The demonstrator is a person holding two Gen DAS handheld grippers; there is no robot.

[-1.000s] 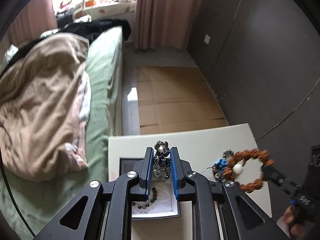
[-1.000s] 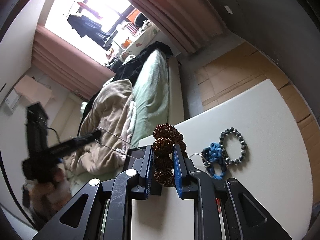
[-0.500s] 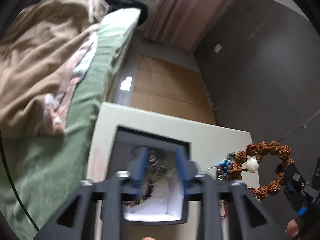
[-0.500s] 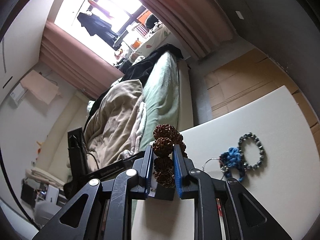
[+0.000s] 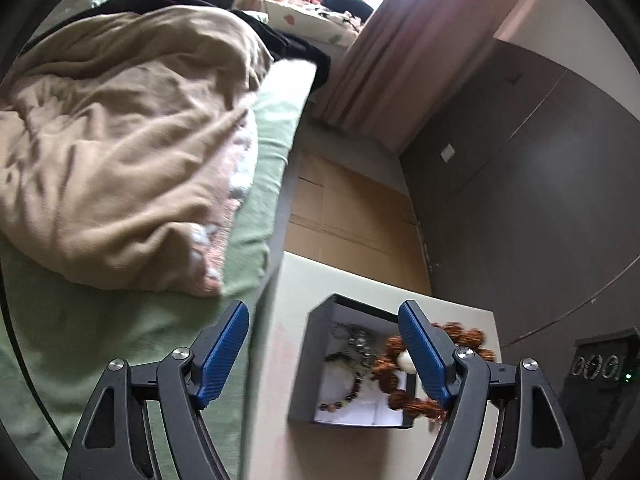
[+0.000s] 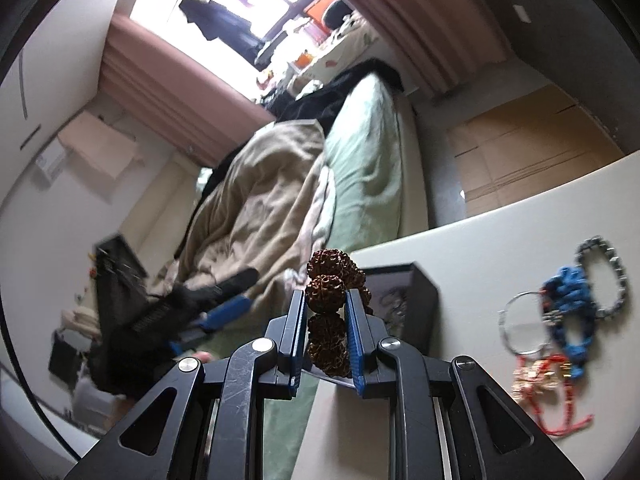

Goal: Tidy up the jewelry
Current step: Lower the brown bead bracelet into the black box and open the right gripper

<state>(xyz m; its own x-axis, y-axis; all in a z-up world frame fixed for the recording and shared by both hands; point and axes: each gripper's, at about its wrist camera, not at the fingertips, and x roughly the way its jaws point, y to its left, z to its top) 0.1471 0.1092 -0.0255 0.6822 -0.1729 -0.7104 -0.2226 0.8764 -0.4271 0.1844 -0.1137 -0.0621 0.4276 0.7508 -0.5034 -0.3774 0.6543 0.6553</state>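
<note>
My left gripper [image 5: 324, 348] is open and empty, raised above the table edge beside the dark jewelry box [image 5: 316, 360]. The box holds a metal charm piece [image 5: 358, 346] and a small beaded bracelet [image 5: 348, 394]. My right gripper [image 6: 326, 304] is shut on a brown seed-bead bracelet [image 6: 326, 286], which also shows in the left wrist view [image 5: 390, 380] hanging over the box's right side. The box shows in the right wrist view [image 6: 416, 300] just behind the bracelet.
On the cream table [image 6: 500, 248] to the right lie a blue cord bracelet [image 6: 568, 312], a dark bead bracelet [image 6: 612, 276], a wire ring [image 6: 516, 328] and a red-string piece [image 6: 548, 384]. A bed with a tan blanket [image 5: 120, 140] lies left. Cardboard [image 5: 352, 220] covers the floor.
My left gripper has opened, dropped the metal charm piece into the box and pulled back up and left. My right gripper has carried the brown bracelet over to the box.
</note>
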